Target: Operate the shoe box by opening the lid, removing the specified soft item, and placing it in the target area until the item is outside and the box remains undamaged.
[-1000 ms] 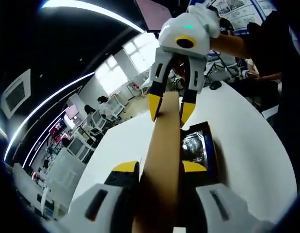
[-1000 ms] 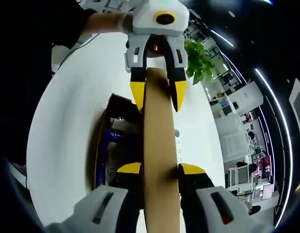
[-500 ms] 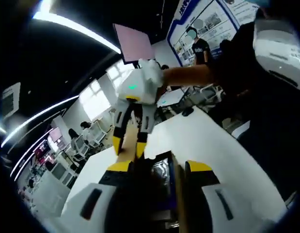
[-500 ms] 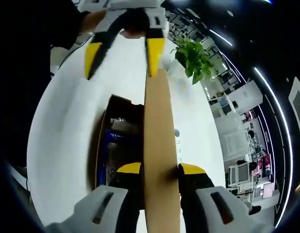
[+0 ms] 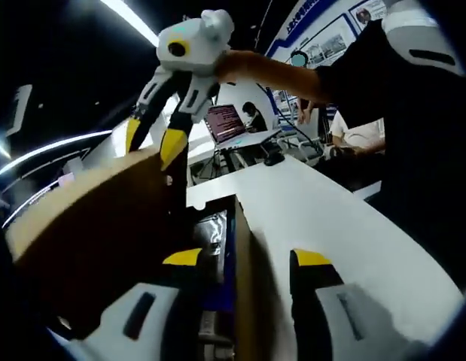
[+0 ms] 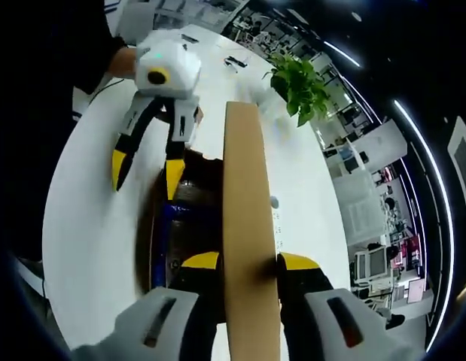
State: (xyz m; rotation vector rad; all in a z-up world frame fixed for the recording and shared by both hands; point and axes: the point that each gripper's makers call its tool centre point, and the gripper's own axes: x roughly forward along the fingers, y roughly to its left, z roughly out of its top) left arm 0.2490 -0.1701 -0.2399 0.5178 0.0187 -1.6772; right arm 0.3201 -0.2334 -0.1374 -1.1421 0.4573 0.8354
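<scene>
Now released by left gripper (image 6: pixel 142 169), jaws spread, hovering at 11 o'clock over open shoe box (image 6: pixel 159 226) on table (image 6: pixel 89 218). Lid (image 6: pixel 246 241) upright, clamped by right gripper (image 6: pixel 246 262) alone. Soft item (image 6: pixel 178 226) inside, ready for reaching.

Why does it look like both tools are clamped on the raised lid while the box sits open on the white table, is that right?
Not quite. The right tool is clamped on the raised lid, but the left tool is open and off it, hanging over the box, as the right gripper view shows. The box does sit open on the white table.
</scene>
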